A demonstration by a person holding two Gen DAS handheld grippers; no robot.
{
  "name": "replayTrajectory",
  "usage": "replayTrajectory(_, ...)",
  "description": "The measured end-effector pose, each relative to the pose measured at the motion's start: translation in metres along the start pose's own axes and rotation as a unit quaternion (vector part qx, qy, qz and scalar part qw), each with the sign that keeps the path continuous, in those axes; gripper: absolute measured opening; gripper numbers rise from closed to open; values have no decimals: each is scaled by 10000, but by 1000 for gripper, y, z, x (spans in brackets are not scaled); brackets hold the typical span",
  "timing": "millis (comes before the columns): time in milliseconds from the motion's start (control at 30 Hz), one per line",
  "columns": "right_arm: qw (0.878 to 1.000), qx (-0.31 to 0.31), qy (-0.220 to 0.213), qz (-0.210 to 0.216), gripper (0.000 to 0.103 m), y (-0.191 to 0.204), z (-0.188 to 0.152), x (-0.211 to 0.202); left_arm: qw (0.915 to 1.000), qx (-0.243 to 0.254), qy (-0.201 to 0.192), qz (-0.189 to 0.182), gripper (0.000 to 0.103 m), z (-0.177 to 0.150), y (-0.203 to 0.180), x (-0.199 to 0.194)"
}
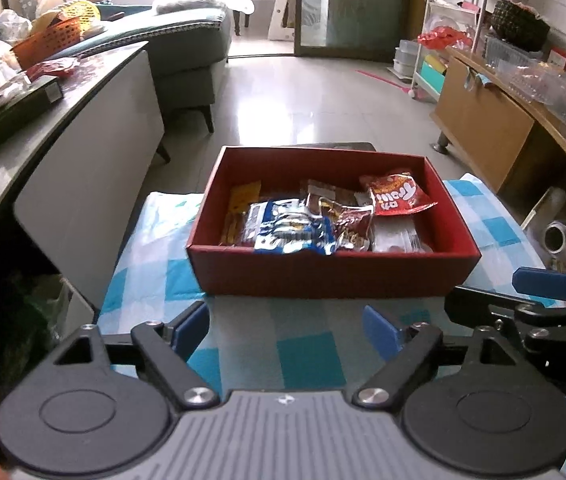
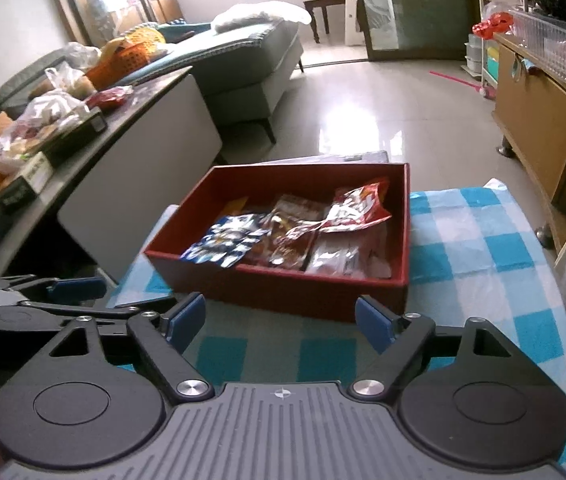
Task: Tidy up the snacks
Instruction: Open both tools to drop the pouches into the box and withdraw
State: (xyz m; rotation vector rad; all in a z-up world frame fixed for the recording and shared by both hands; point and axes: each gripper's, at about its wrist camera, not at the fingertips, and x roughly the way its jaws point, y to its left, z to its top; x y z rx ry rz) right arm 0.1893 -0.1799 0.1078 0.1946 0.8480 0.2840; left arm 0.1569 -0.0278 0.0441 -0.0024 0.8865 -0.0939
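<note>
A red box [image 1: 323,276] [image 2: 267,292] stands on the blue-and-white checked cloth [image 1: 307,352] [image 2: 475,248]. Several snack packets lie inside it: a blue-and-white packet [image 1: 291,232] [image 2: 223,242], a brown packet [image 1: 347,220] [image 2: 287,236] and a red packet [image 1: 399,196] [image 2: 357,208]. My left gripper [image 1: 287,332] hovers open over the cloth just in front of the box, nothing between its blue pads. My right gripper [image 2: 281,322] is open too, empty, in front of the box's near wall. Each gripper shows at the edge of the other's view.
A dark table [image 1: 43,120] [image 2: 95,128] loaded with bags, boxes and an orange basket [image 1: 49,42] stands to the left. A wooden cabinet [image 1: 491,128] [image 2: 539,120] lines the right side. A grey sofa [image 1: 187,52] and tiled floor [image 1: 315,96] lie beyond the box.
</note>
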Motion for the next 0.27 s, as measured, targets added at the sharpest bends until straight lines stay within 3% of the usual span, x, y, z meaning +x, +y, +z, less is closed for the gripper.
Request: replayTrajectory(267,9999,4,16,102,88,12,-16,-13,9999,-131,-69,2,81,-19,9,-20)
